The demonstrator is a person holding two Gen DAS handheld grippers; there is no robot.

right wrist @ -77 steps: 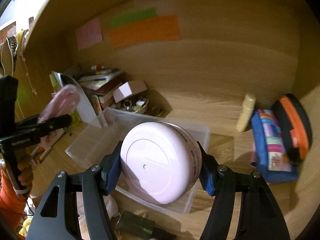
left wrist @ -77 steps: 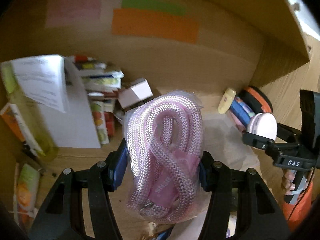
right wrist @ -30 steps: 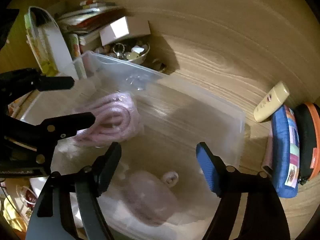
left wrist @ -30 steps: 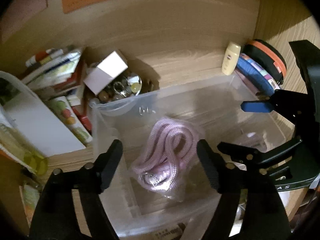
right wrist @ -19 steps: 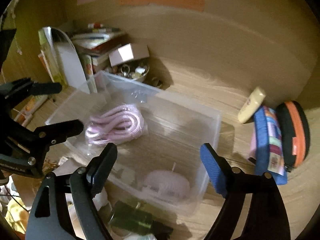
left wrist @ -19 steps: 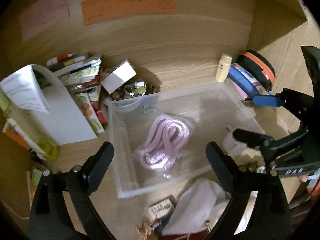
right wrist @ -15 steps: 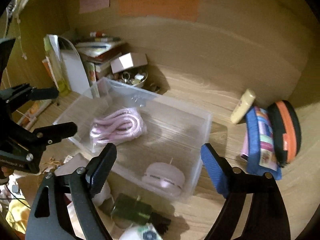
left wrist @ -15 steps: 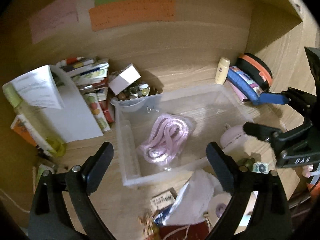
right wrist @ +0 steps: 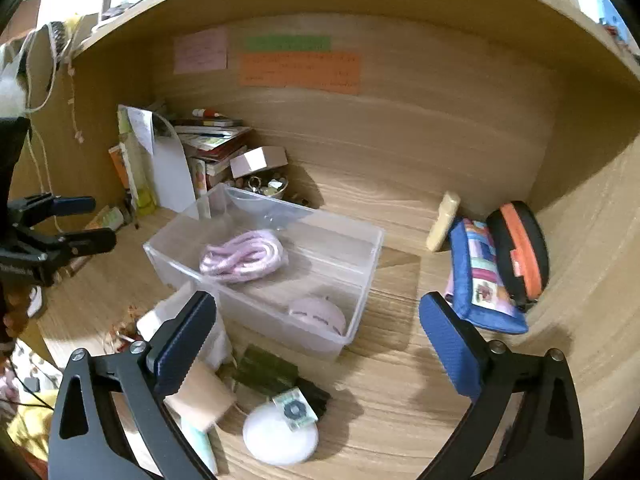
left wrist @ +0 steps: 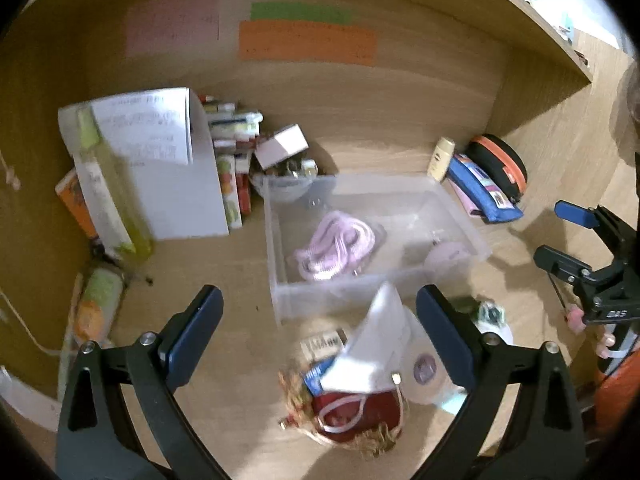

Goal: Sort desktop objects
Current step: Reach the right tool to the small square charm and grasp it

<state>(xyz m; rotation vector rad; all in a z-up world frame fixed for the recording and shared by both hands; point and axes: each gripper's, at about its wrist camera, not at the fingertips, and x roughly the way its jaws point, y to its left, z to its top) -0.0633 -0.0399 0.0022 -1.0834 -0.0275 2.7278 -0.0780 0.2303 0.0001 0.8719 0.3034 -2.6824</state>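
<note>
Both our left tongs [left wrist: 318,330] and right tongs [right wrist: 318,342] hang apart and empty, the clear bin [right wrist: 362,276] just ahead; reaching into the clutter [left wrist: 360,360] beneath risks snagging tangled cords.

Warm dim light in my wooden nook, daylight blowing out at 1 o'clock. Heavy fisheye bend, black corners, left view smeared with motion blur.

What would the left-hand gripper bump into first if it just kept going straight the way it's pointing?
Probably the clear plastic bin: the open left gripper aims at its near wall, with the pink rope lying inside just beyond. Depth is hard to judge in a fisheye view, so it might instead reach the bare desk just short of it.
</note>
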